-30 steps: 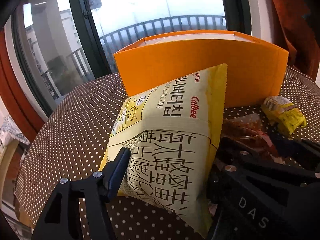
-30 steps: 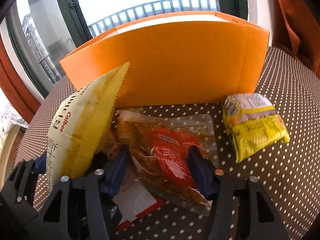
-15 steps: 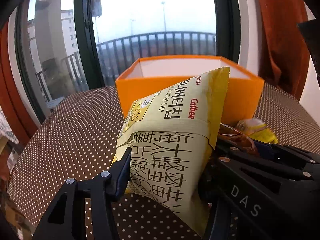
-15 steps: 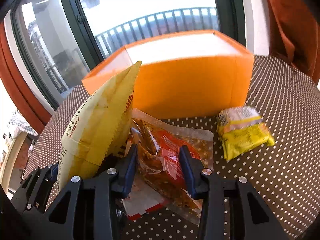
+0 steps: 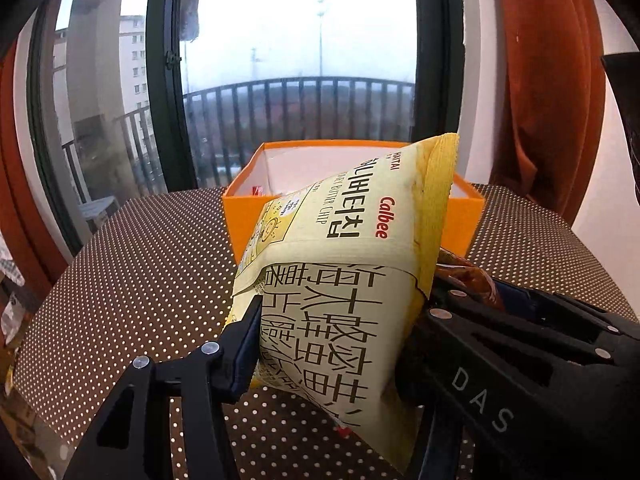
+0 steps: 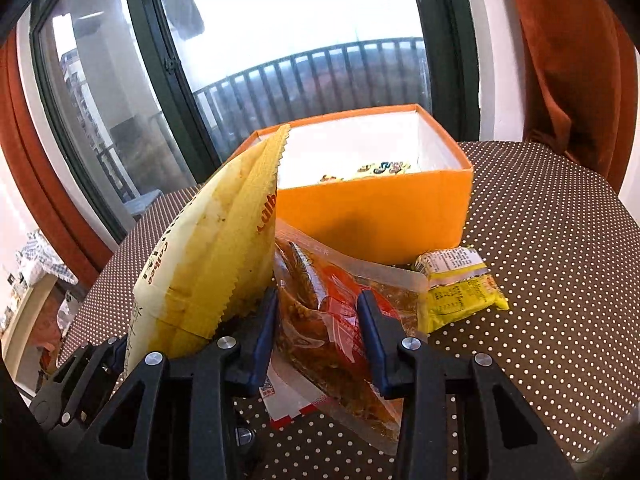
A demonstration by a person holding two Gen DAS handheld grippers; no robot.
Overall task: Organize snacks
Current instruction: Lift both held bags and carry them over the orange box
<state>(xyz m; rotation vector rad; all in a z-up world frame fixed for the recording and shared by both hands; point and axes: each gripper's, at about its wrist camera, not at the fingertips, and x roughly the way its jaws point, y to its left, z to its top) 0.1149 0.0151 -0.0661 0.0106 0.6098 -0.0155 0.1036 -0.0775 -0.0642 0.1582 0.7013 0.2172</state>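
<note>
My left gripper (image 5: 336,344) is shut on a pale yellow Calbee chip bag (image 5: 344,280) and holds it up above the dotted table, in front of the orange box (image 5: 468,220). The bag also shows in the right wrist view (image 6: 212,264). My right gripper (image 6: 318,332) is shut on a clear red-orange snack pouch (image 6: 332,320), lifted off the table beside the chip bag. The orange box (image 6: 372,216) stands open behind both, with some snack packs inside it (image 6: 368,170).
A small yellow snack pack (image 6: 460,288) lies on the brown dotted tablecloth (image 6: 560,260) right of the pouch, close to the box. A red-and-white packet (image 6: 288,400) lies under my right gripper. A window and orange curtain (image 6: 560,60) stand behind the table.
Both grippers have risen with their loads. The right gripper has closed on the pouch and lifted it; the box interior has come into view.
</note>
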